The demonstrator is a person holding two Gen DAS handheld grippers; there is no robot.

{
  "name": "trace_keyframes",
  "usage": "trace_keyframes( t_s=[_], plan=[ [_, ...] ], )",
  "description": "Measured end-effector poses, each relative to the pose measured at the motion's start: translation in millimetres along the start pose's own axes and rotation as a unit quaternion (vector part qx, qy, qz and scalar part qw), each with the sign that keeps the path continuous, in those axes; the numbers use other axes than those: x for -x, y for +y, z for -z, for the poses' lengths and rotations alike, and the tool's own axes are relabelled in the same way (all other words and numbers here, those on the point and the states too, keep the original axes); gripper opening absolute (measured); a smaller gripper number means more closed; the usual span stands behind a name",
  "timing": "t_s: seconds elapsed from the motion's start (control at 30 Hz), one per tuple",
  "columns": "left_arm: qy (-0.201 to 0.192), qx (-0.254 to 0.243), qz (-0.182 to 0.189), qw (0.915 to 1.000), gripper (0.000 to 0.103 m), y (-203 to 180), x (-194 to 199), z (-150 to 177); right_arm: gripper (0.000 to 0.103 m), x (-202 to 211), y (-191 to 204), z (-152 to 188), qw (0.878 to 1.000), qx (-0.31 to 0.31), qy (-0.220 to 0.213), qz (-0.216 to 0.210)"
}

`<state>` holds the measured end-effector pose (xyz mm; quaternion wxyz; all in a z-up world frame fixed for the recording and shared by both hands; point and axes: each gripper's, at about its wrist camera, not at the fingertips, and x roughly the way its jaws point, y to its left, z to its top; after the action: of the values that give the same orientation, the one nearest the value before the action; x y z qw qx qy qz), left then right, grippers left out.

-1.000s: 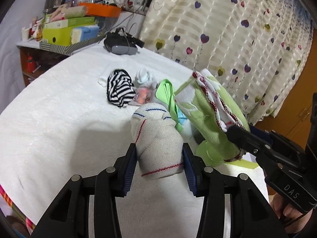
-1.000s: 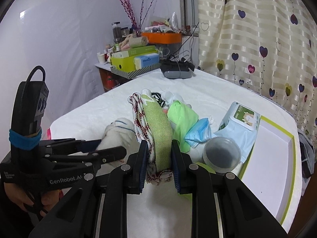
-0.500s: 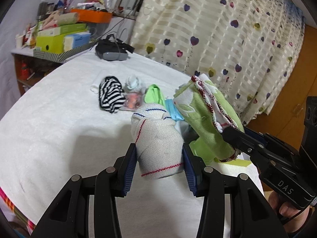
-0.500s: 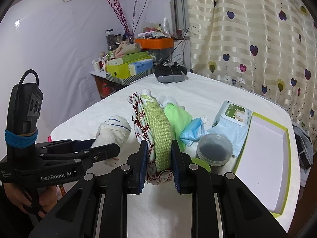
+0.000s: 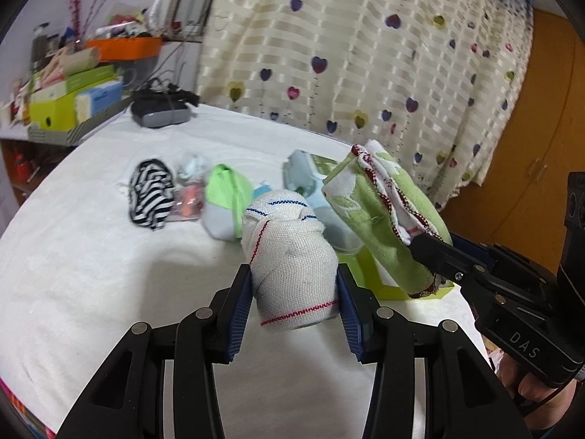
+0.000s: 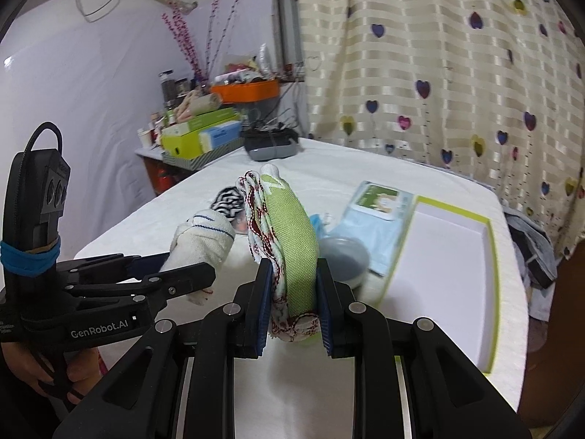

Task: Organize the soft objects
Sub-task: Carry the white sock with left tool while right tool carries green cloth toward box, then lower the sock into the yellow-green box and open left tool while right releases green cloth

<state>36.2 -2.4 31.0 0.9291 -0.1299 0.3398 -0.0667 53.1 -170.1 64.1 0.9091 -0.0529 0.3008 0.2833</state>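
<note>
both bundles have risen higher above the white-covered table (image 5: 84, 263) than a second ago. left gripper (image 5: 294, 294) stays clamped on the knotted white sock (image 5: 292, 259), red and blue stitched; right gripper (image 6: 292, 301) on the folded green towel (image 6: 292, 237), red-edged, beside it.

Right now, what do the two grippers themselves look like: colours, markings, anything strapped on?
Both are matte black plastic with silver screws and ribbed blue pads. The left gripper reads "GenRobot.AI" in white; a blue band wraps its upright black module, which has a black cable loop on top. The right gripper reads "DAS". Bare hands hold both; no sleeves show.
</note>
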Motion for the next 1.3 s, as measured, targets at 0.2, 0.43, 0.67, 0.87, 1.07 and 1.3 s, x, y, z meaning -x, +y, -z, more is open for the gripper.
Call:
trace_keyframes(
  t_s=[0.2, 0.43, 0.67, 0.87, 1.07, 1.3],
  plan=[
    [0.001, -0.028, 0.013, 0.9995, 0.044, -27.6, -9.6, -7.8, 0.023, 6.8, -22.5, 3.4, 1.000, -0.019, -0.002, 0.015],
    [0.008, -0.048, 0.024, 0.9985, 0.044, -49.6, -21.5, -13.5, 0.023, 10.2, -42.2, 5.7, 0.999, -0.035, -0.004, 0.026],
    [0.014, -0.072, 0.035, 0.9967, 0.044, -72.9, -37.1, -18.6, 0.023, 13.5, -73.6, 10.1, 0.997, -0.062, -0.007, 0.045],
    [0.024, -0.091, 0.050, 0.9943, 0.044, -92.9, -57.6, -23.2, 0.024, 11.6, -102.6, 13.5, 0.994, -0.090, -0.002, 0.067],
    [0.046, -0.112, 0.060, 0.9909, 0.044, -110.4, -83.3, -24.0, 0.024, 1.8, -125.7, 22.3, 0.990, -0.114, 0.014, 0.081],
    [0.069, -0.120, 0.069, 0.9880, 0.044, -123.2, -107.4, -21.3, 0.024, -11.6, -144.8, 31.6, 0.987, -0.131, 0.033, 0.092]
  ],
)
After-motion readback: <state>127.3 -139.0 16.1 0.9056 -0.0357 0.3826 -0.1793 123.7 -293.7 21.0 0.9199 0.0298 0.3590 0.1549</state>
